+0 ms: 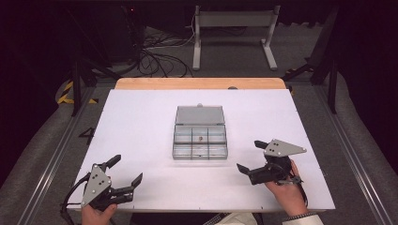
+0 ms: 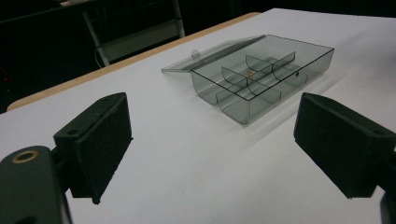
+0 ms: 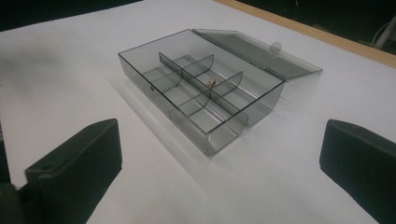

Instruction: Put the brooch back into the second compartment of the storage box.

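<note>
We take the clear divided box [image 1: 200, 138] as our landmark: it sits near the middle of the white table [image 1: 141, 122], its lid [image 1: 200, 114] thrown back flat on the far side, away from us. Both tools are released — the left gripper [image 1: 123, 171] and the right gripper [image 1: 249, 156] each stand with jaws spread wide and nothing between them.

The box lies forward of both grippers, toward the table's far edge, and between them: up and to the right of the left one, up and to the left of the right one. Its long axis runs across the table, side to side, so each gripper faces a short end at a slant. The right gripper looks the nearer of the two; the left rests well back by the table's near edge.

From above, the compartments read as a grid with a faint speck in the middle cell of the back row. The right gripper view resolves that speck into a small brassy bead [image 3: 211, 82] resting by a divider — and shows the lid's little latch tab [image 3: 276, 48]. The left gripper view catches the bead [image 2: 249, 73] only dimly through the tinted walls.
</note>
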